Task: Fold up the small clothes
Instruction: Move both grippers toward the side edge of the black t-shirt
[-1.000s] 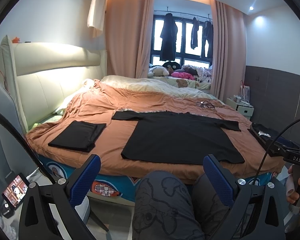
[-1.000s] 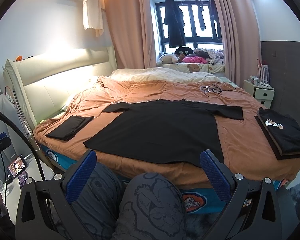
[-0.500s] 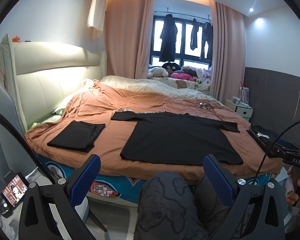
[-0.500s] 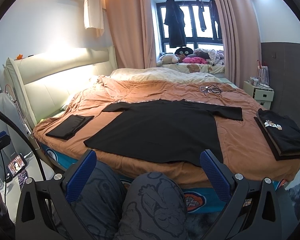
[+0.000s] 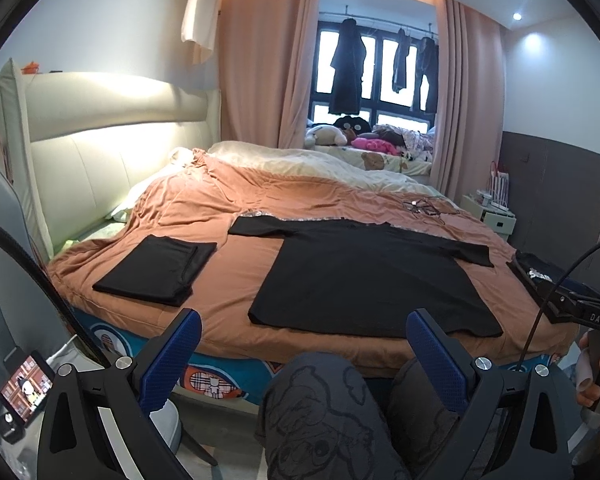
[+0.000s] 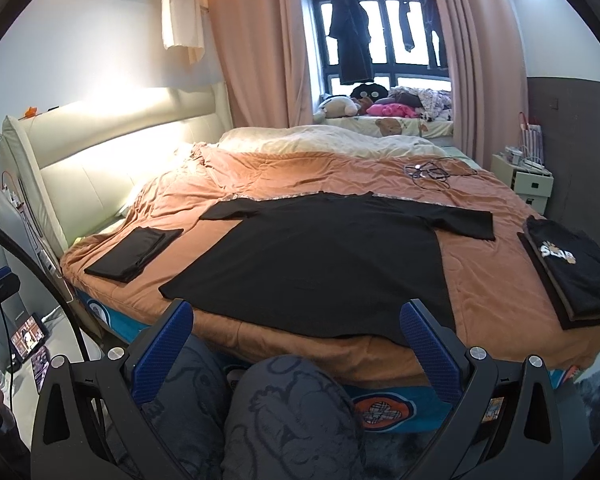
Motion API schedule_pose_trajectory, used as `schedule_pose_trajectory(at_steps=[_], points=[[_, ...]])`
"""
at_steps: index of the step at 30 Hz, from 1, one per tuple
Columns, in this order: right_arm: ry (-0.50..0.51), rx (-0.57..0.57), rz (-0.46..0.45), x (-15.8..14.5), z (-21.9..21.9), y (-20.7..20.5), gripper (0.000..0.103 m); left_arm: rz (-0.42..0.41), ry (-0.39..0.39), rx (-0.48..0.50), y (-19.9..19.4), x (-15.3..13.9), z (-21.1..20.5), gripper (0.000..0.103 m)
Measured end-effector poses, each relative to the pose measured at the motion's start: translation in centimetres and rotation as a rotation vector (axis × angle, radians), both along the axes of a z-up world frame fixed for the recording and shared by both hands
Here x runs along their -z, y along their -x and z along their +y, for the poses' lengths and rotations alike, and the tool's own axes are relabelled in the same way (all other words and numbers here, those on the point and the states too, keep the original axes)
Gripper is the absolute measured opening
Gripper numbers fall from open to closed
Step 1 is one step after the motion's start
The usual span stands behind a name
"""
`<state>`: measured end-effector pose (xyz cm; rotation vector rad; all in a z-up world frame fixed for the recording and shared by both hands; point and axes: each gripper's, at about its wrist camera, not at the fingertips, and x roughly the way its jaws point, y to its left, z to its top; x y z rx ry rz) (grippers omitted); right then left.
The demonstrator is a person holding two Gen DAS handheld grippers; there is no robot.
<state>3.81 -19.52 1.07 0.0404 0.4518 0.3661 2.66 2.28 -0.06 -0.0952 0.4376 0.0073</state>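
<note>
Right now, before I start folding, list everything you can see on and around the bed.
Flat black T-shirt: one, black, spread mid-bed near the front edge.
Folded black garment: one, black, bed's left side.
Stack of folded dark clothes: one stack, printed top, bed's right side.
Orange-brown bedspread: one, covering the bed.
Tangled cables: dark, far right of the bed.
Small phone screen: one, lit, floor left.
Knees in grey printed trousers: below the bed edge.
Left gripper: blue pads, open.
Right gripper: blue pads, open.

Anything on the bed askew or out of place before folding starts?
Mostly tidy. The black T-shirt lies flat and spread, with folded piles either side. One stray: a tangle of cables sits on the blanket beyond the shirt, apart from it. Both grippers are open and empty.
</note>
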Motion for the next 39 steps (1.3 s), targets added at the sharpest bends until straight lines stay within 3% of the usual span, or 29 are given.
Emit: schedule_pose_trajectory(at_steps=[18, 23, 39], points=[[-0.014, -0.058, 0.056, 0.0, 0.6, -10.5, 0.103, 0.053, 0.024, -0.07, -8.9, 0.5, 1.9, 0.103], [-0.024, -0.063, 0.076, 0.1, 0.9, -12.9, 0.103, 0.085, -0.002, -0.08, -11.8, 0.7, 2.1, 0.103], [-0.029, -0.113, 0.1, 0.0, 4.8, -20.2, 0.103, 0.16, 0.003, -0.105, -20.2, 2.2, 4.6, 0.103]])
